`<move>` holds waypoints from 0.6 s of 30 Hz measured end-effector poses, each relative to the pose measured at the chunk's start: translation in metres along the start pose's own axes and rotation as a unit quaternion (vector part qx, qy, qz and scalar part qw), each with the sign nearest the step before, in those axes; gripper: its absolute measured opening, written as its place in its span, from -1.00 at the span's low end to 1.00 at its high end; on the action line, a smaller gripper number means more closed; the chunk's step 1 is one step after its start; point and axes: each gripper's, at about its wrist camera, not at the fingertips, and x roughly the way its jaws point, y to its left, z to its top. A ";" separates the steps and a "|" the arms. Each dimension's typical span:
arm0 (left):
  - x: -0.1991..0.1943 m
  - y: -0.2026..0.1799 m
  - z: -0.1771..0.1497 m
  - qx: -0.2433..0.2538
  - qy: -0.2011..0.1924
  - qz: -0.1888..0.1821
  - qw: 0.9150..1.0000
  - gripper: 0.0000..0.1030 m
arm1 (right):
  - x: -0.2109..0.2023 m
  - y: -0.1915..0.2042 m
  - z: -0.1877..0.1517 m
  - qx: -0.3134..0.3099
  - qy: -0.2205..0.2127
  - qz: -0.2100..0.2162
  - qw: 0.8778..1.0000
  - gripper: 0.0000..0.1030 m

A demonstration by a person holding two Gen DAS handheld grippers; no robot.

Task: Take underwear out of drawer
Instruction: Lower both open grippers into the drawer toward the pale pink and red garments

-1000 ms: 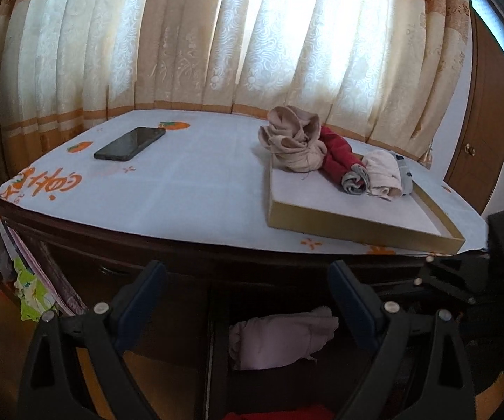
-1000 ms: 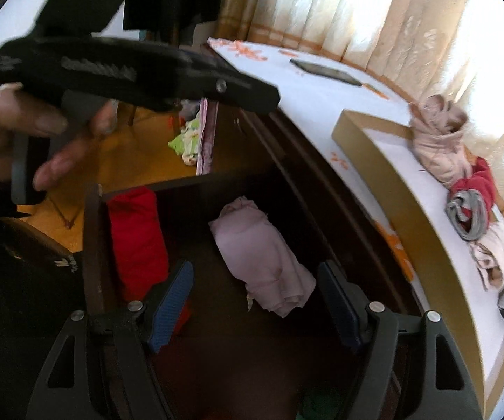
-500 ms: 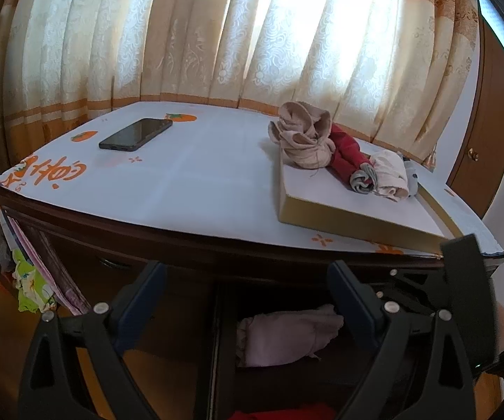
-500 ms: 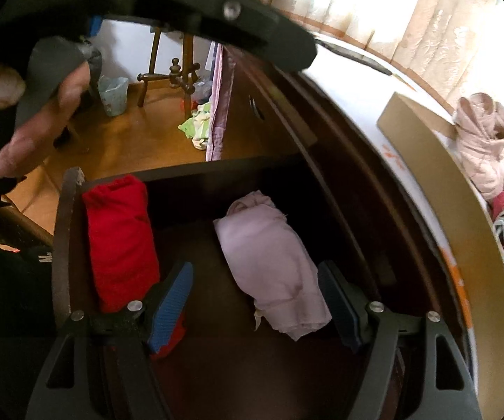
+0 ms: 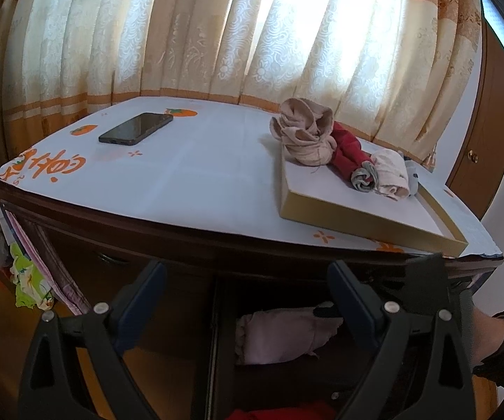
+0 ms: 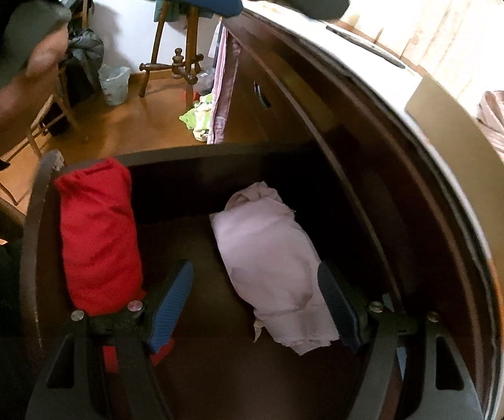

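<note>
The dark wooden drawer point(image 6: 31, 231) stands pulled out under the desk. In it lie a pale pink underwear bundle point(image 6: 273, 266) and a red folded piece point(image 6: 97, 234). My right gripper point(image 6: 255, 301) is open, low inside the drawer, its jaws on either side of the pink bundle's near end without closing on it. My left gripper point(image 5: 248, 297) is open and empty, held in front of the desk edge above the drawer. The pink bundle point(image 5: 280, 336) shows below it, with the right gripper's dark body point(image 5: 427, 280) beside it.
On the desk top point(image 5: 188, 175) lie a black phone point(image 5: 136, 127) and a gold-edged shallow box point(image 5: 357, 210) holding several bundled garments point(image 5: 308, 136). Curtains hang behind. A wooden stand point(image 6: 178, 56), a plastic cup point(image 6: 113, 84) and green cloth point(image 6: 199, 115) sit on the floor left.
My right gripper has gone lower and deeper into the drawer, so the pink bundle now lies between its jaws. My left gripper has risen slightly and stays open.
</note>
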 end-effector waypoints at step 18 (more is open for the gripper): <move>0.003 0.003 -0.001 -0.006 0.007 -0.004 1.000 0.84 | 0.033 0.000 0.005 0.003 0.004 -0.007 1.000 0.45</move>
